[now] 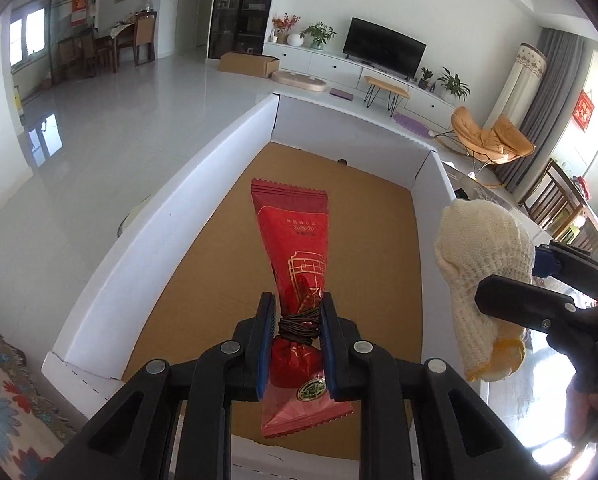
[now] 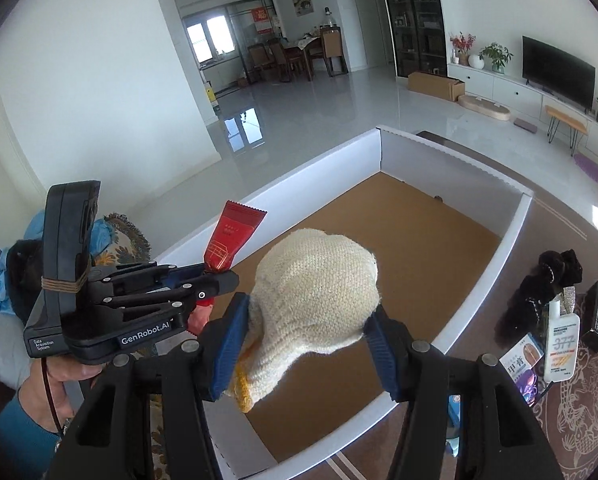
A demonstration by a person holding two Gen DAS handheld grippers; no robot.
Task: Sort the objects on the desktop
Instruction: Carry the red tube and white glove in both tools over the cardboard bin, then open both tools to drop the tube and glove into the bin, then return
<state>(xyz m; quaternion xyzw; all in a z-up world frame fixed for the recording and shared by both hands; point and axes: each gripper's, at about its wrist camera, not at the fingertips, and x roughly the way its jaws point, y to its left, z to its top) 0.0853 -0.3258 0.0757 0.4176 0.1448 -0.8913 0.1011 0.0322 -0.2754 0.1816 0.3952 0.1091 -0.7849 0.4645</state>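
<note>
while both claws hang above the white-walled box, the left claw is clamped narrow on a stack of red sachets bound with an elastic band. the right claw holds a cream knitted glove at a medium opening, beside the left claw. right of the right claw, a white bottle stands on the desk.

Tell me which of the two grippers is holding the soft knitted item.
The right gripper: it clamps the cream knitted glove. The left gripper pinches a red snack packet instead.
</note>
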